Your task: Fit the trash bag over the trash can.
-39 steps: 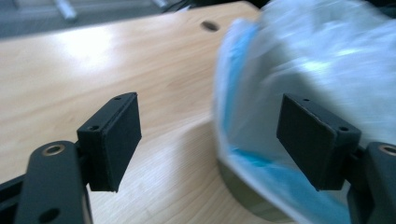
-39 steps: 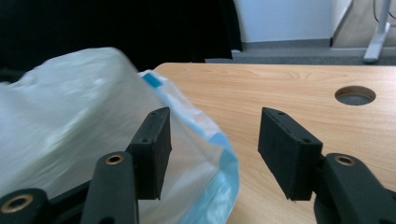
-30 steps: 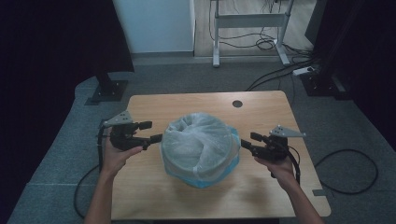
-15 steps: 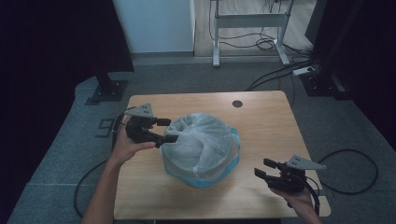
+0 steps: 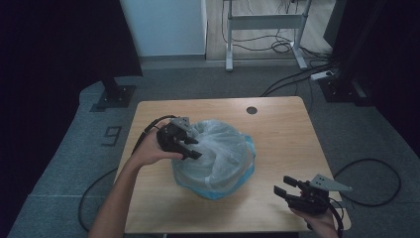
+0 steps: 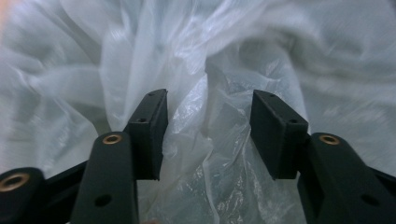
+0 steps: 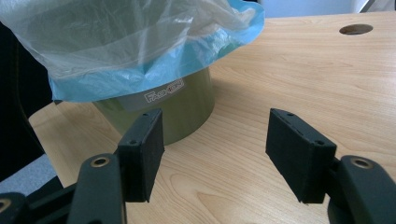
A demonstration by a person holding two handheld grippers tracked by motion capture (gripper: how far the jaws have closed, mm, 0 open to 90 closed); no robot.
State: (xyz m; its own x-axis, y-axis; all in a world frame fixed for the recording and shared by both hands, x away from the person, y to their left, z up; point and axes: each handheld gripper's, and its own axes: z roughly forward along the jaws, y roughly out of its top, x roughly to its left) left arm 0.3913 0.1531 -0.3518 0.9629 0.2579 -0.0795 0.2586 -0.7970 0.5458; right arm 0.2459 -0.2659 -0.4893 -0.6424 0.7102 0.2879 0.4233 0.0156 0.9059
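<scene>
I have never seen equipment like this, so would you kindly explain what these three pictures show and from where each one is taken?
A person stands at a wooden table with a hand-held set of tongs in each hand. The high view looks down from above; each gripper view comes from a camera riding on one set of tongs, looking along its two black jaws.

On the table stands a green bin lined with a blue bag and a clear plastic bag over it.

The left tongs have just been closing around a fold of the clear bag, which sits between the jaws; no firm pinch shows yet. The right tongs hover open and empty near the table's edge.
</scene>
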